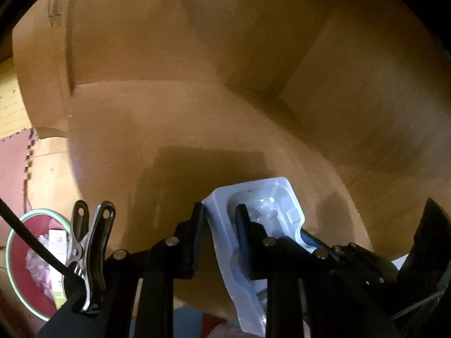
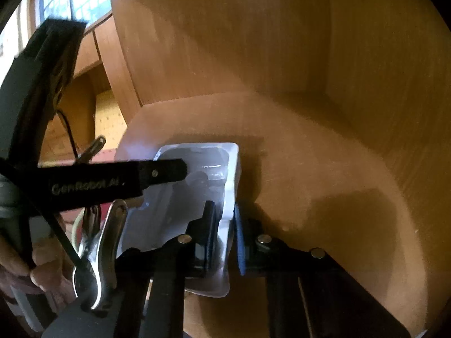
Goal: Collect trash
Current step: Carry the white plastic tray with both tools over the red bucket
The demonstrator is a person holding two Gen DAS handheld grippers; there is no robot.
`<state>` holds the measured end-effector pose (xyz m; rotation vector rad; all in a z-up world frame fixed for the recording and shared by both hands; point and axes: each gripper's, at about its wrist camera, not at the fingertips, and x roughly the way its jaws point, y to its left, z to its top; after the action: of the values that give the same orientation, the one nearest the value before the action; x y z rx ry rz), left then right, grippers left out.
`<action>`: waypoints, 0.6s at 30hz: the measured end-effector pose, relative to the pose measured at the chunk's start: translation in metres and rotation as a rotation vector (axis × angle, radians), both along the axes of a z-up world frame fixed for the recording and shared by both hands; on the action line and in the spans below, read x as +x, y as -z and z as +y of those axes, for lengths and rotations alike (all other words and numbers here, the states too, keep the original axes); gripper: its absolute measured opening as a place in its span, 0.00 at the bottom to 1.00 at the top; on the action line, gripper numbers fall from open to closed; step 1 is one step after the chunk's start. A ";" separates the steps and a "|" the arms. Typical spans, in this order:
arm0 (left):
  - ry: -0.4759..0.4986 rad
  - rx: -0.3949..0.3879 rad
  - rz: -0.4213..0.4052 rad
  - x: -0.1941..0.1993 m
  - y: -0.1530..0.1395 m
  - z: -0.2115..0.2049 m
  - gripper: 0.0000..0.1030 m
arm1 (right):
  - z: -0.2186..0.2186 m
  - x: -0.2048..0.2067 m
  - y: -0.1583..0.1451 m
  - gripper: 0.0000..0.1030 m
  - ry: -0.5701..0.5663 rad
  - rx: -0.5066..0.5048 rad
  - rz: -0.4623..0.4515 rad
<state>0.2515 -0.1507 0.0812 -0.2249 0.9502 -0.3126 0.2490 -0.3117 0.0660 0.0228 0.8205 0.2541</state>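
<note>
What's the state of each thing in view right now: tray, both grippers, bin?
Clear plastic tray: empty, on the wooden shelf, gripped on two sides.
Left gripper: shut on the tray's left wall.
Right gripper: shut on the tray's right wall.
Round bin: open, on the floor below, holding wrappers.

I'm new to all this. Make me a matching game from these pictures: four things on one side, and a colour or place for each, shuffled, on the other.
Things:
1. plastic tray
2. metal clip
3. round bin
4. cupboard floor

Descriptions:
a. brown wood
b. pale green rim, rubbish inside
c. shiny silver, beside a black cable
d. whitish, gripped by the left tongs and right tongs

Pairs: 1-d, 2-c, 3-b, 4-a
</note>
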 end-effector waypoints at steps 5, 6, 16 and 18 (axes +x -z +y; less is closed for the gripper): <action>-0.041 0.015 -0.033 -0.015 -0.006 0.021 0.22 | 0.020 -0.003 -0.001 0.14 -0.030 0.018 -0.002; -0.052 0.017 -0.039 -0.014 -0.007 0.026 0.22 | 0.025 -0.003 -0.001 0.14 -0.040 0.026 -0.004; -0.204 0.034 -0.064 -0.056 -0.023 0.126 0.22 | 0.101 -0.008 -0.008 0.14 -0.180 0.060 -0.019; -0.235 0.028 -0.055 -0.061 -0.021 0.145 0.22 | 0.120 -0.010 -0.007 0.14 -0.213 0.055 -0.014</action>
<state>0.1900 -0.0057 0.1018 -0.2973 0.8632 -0.0889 0.2393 -0.1922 0.0733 -0.0144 0.8024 0.4771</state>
